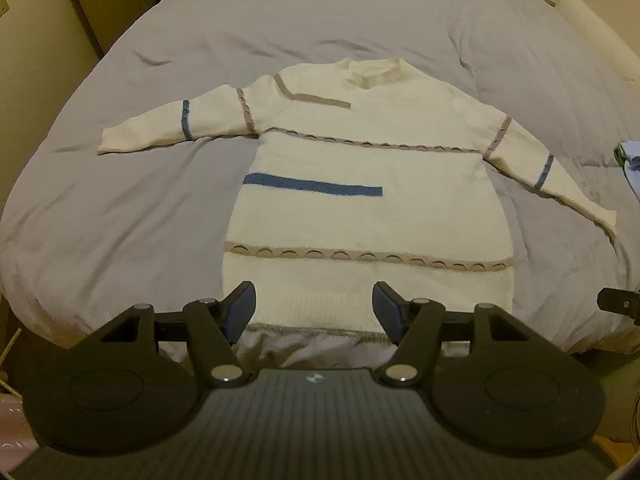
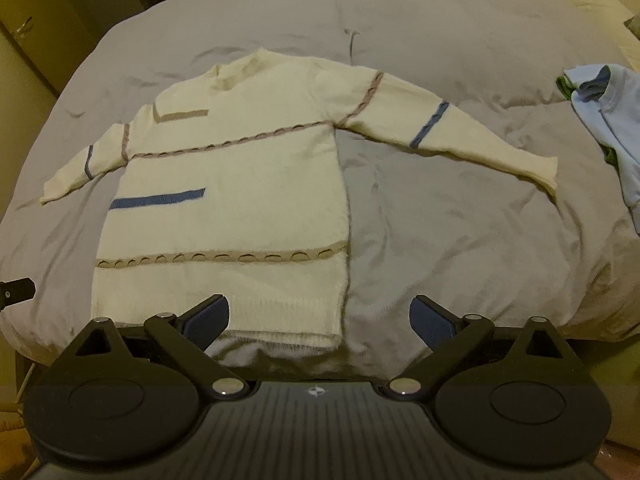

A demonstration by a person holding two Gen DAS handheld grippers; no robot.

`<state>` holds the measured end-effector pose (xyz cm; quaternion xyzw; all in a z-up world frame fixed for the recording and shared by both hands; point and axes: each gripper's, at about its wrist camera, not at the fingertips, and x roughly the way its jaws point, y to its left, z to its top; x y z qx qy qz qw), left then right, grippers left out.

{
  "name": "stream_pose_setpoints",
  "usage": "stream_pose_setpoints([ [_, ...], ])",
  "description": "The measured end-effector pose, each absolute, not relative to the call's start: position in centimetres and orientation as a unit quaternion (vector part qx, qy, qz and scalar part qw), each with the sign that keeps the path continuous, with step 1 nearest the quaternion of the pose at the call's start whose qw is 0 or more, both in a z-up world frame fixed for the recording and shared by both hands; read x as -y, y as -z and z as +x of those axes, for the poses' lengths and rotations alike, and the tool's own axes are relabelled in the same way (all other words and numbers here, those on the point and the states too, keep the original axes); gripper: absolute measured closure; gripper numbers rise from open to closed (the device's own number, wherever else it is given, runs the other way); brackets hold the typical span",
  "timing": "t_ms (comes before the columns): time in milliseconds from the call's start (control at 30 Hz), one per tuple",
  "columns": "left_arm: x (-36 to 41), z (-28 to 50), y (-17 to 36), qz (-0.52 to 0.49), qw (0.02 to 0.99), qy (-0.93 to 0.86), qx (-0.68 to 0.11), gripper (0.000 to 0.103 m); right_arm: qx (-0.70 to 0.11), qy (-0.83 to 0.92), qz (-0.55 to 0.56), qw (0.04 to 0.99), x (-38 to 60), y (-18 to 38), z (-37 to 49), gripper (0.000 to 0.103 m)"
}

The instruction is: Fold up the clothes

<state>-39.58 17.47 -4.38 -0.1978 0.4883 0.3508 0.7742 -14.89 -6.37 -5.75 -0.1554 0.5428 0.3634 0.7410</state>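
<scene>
Sweater, cream knit with blue and taupe bands, lies flat and face up on the bed, which is covered in a grey-lilac duvet. Hem edge nearest both cameras, collar farthest. Both sleeves spread outward and slightly down from the sweater's shoulders, cuffs resting on the duvet well apart from the body panel. Judged a laid-out starting pose: everything smoothed and opened so a fold line can be chosen; no fold made yet.

Left gripper hovers just short of the sweater's hem, about centred on it, jaws spread wide with nothing between them. Right gripper hovers off the hem near the sweater's right-hand lower corner, jaws likewise spread wide and empty; one jaw sits over the knit, the other over bare duvet. Whether either touches the fabric cannot be told.

Each gripper's tip shows at the edge of the other's view, level with the hem, so the two stand side by side along that edge.

Likely reason for this stance: open jaws poised at the hem to pinch corners or reach for the sleeves.

Pale blue garment, bunched, lies beyond the sweater's right cuff, well apart, with something green beneath it.
</scene>
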Motion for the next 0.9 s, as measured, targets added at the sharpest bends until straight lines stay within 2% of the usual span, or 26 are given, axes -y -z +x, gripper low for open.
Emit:
stream_pose_setpoints([
  [900,-14.6,-37.8,5.5,-0.179,0.761,-0.337,-0.524,0.038,-0.576,-0.349,-0.163,0.721,9.3,7.5,-13.9,0.004],
])
